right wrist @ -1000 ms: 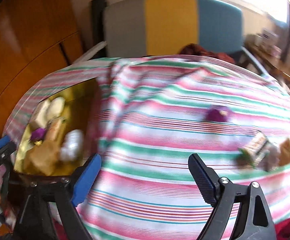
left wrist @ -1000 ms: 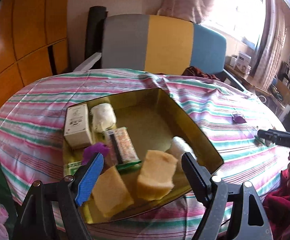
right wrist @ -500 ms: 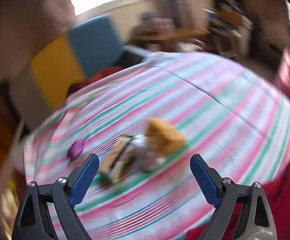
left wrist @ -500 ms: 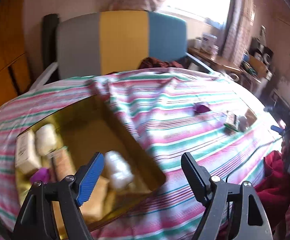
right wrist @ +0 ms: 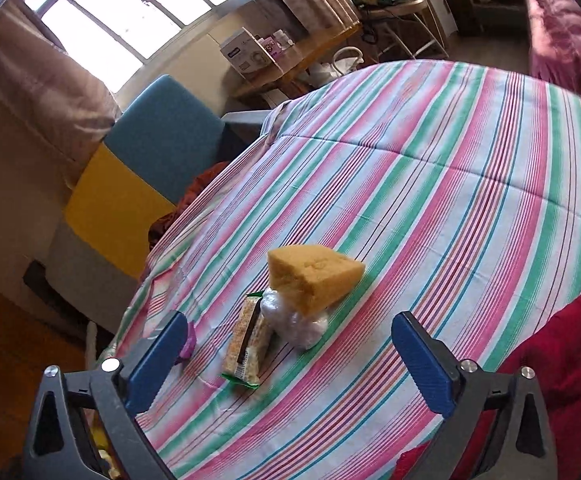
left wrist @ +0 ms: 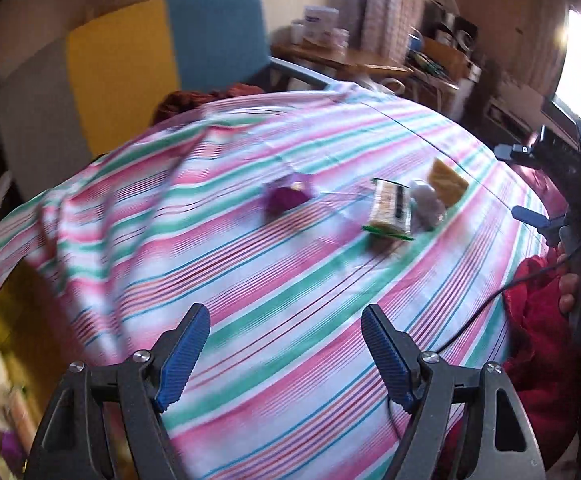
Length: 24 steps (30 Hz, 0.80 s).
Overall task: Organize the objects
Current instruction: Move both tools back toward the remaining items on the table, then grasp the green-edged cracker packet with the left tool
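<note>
On the striped tablecloth (right wrist: 450, 200) lie a yellow sponge wedge (right wrist: 314, 276), a white plastic-wrapped lump (right wrist: 294, 322) and a green-edged snack packet (right wrist: 248, 344), all touching. A purple wrapped piece (right wrist: 188, 346) peeks out from behind my right gripper's left finger. My right gripper (right wrist: 290, 334) hovers just short of this cluster, its jaws opening wide and gripping nothing. The left wrist view shows the same sponge (left wrist: 448, 182), packet (left wrist: 390, 208) and purple piece (left wrist: 286, 198) farther off. My left gripper (left wrist: 286, 332) is open and empty. The right gripper (left wrist: 516, 182) shows at its right edge.
A gold tray (left wrist: 14, 320) with several items sits at the lower left of the left wrist view. A grey, yellow and blue chair (right wrist: 130, 184) stands behind the table. Red cloth (right wrist: 550, 340) hangs at the near table edge. A cluttered side table (right wrist: 290, 64) stands by the window.
The left view has swung from the gold tray to the loose items on the cloth. My right gripper has rolled, closed in on the sponge cluster and spread its jaws wider.
</note>
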Motion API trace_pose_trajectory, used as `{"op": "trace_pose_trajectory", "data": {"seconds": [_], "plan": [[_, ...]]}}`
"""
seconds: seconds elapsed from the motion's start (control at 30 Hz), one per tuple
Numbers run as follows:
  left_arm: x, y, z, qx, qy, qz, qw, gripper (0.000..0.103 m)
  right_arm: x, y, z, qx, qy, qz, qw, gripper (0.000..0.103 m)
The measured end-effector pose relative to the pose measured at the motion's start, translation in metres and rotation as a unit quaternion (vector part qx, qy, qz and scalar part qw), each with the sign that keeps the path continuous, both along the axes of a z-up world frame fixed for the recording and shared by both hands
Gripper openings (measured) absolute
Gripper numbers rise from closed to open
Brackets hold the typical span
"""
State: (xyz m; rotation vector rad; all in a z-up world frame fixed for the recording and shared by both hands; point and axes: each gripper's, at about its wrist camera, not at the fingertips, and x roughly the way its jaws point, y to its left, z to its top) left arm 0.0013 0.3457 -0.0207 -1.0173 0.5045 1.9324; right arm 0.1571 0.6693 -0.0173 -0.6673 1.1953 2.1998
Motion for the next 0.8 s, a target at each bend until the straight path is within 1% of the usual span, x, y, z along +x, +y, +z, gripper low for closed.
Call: {"op": "trace_pose_trajectory", "data": {"seconds": [0.2, 0.33, 0.4, 0.47, 0.57, 0.67, 0.73, 0.8], "plan": [[0.008, 0.062, -0.008, -0.011, 0.006, -0.067, 0.9977, 0.080, -0.001, 0.002, -0.005, -0.012, 0.010, 0.004, 1.000, 0.103], [0.012, 0.103, -0.020, -0.019, 0.006, -0.111, 0.9937, 0.080, 0.009, 0.008, -0.006, -0.030, 0.035, -0.015, 0.999, 0.103], [0.012, 0.125, -0.028, -0.027, 0.005, -0.123, 0.9921, 0.080, 0.015, 0.012, -0.009, -0.046, 0.047, -0.028, 0.997, 0.103], [0.010, 0.144, -0.035, -0.030, 0.001, -0.130, 0.9910, 0.080, 0.016, 0.015, -0.013, -0.062, 0.053, -0.030, 0.996, 0.103], [0.011, 0.168, -0.043, -0.040, 0.001, -0.143, 0.9890, 0.080, 0.011, 0.016, -0.015, -0.069, 0.051, -0.021, 0.996, 0.103], [0.013, 0.191, -0.057, -0.052, 0.011, -0.157, 0.9861, 0.080, 0.010, 0.016, -0.016, -0.071, 0.051, -0.017, 0.996, 0.103], [0.010, 0.203, -0.068, -0.061, 0.007, -0.160, 0.9852, 0.079, 0.008, 0.016, -0.018, -0.079, 0.053, -0.016, 0.995, 0.103], [0.005, 0.212, -0.078, -0.069, -0.004, -0.155, 0.9854, 0.063, 0.006, 0.015, -0.020, -0.082, 0.052, -0.012, 0.995, 0.103]]}}
